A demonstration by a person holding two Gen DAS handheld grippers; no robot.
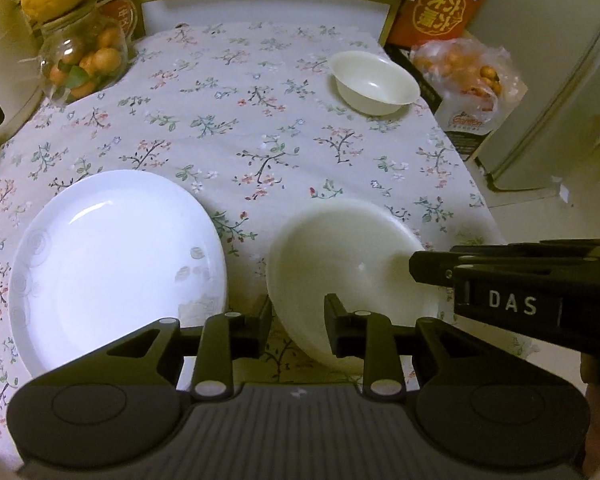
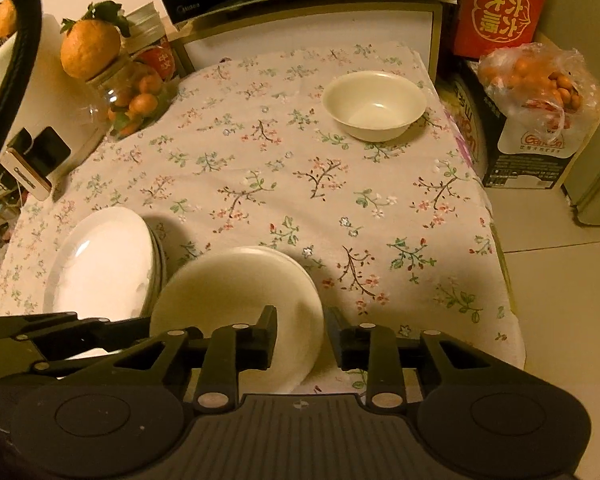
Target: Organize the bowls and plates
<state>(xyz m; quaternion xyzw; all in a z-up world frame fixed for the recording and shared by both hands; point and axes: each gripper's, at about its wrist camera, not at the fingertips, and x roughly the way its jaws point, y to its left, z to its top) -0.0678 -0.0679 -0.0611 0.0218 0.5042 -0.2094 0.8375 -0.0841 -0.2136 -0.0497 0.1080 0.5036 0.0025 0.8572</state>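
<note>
White plates (image 1: 112,268) sat stacked on the bench (image 1: 260,128); both tongs, left (image 1: 297,326) and right (image 2: 300,338), gaped astride the near bowl (image 2: 236,304), the far bowl (image 2: 374,104) unstacked.

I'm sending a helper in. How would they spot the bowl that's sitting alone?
On the floral tablecloth, look to the far right corner, near the bag of oranges. The small cream bowl stands there alone, away from the near bowl beside the white plates.

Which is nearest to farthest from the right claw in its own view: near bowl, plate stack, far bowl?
1. Near bowl, its rim between the right claw fingers.
2. Plate stack, left.
3. Far bowl, far side of table.
</note>
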